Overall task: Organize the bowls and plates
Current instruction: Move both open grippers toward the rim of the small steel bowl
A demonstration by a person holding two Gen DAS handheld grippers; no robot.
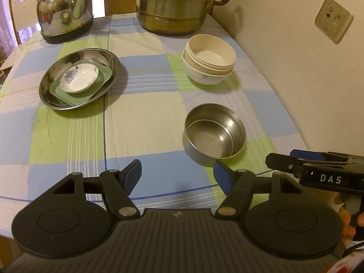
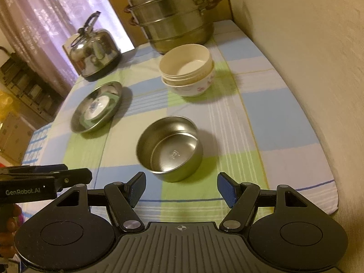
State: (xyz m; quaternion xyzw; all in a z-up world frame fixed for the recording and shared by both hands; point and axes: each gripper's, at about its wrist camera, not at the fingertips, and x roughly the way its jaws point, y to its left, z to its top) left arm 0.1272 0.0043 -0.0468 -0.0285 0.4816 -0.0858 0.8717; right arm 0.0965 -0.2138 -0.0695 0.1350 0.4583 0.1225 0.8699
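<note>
Both grippers hang over the near edge of the tabletop (image 1: 141,118), which has a checked cloth on it. The left gripper (image 1: 177,177) has its jaws wide apart and holds nothing. The right gripper (image 2: 181,188) is the same, jaws wide apart and nothing in them.

A steel bowl (image 2: 170,146) sits near the near edge, just in front of the right gripper and a bit to the right of the left one. It does not touch either gripper.

Farther back, toward the right edge by the wall, a cream bowl (image 1: 210,53) sits inside a white bowl with flowers (image 1: 204,77).

On the left side lies a round steel plate (image 1: 79,78). A green plate (image 1: 86,86) lies in it, and a small white dish with a blue flower (image 1: 79,78) sits on the green one. The green plate looks square, but that is hard to tell from here.

At the far edge stand a shiny kettle (image 1: 66,16) and a big steamer pot (image 1: 175,4).
</note>
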